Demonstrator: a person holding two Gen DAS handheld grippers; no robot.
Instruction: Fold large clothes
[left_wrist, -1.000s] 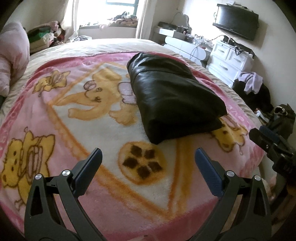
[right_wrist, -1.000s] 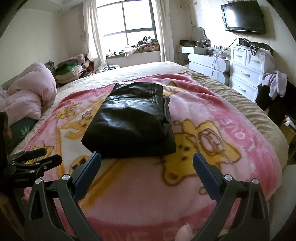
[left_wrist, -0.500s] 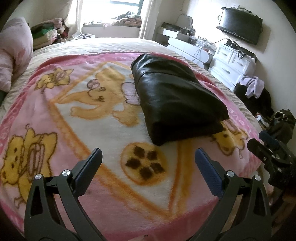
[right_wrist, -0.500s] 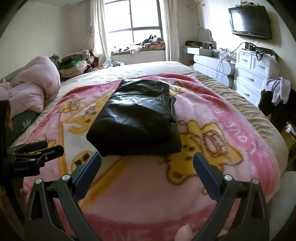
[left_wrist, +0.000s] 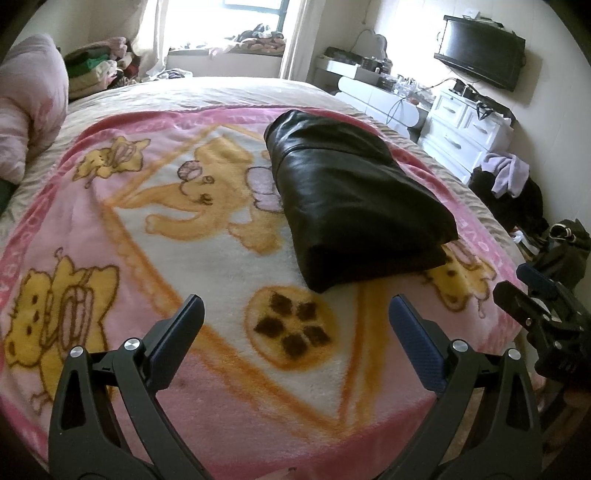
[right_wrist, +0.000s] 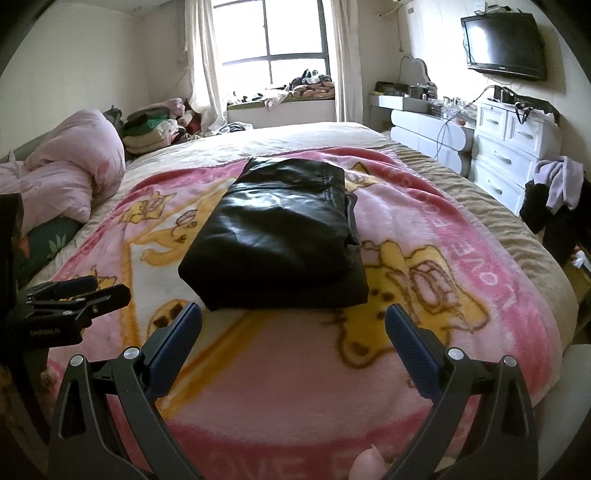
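Note:
A black leather garment (left_wrist: 354, 199) lies folded into a thick rectangle on the pink cartoon blanket (left_wrist: 155, 229); it also shows in the right wrist view (right_wrist: 277, 236). My left gripper (left_wrist: 295, 314) is open and empty, held above the blanket's near end, short of the garment. My right gripper (right_wrist: 293, 317) is open and empty, just in front of the garment's near edge. Each gripper shows from the side in the other's view, the right (left_wrist: 535, 295) and the left (right_wrist: 74, 295).
A pink duvet (right_wrist: 70, 173) is bunched at the bed's left. White drawers (right_wrist: 509, 151) and a wall television (right_wrist: 504, 44) stand on the right. Clothes (right_wrist: 557, 195) hang by the drawers. Folded clothes (right_wrist: 147, 129) are piled near the window.
Both grippers have drawn back and tilted up a little, so more of the room shows. The folded garment has not moved. Both grippers stay open.

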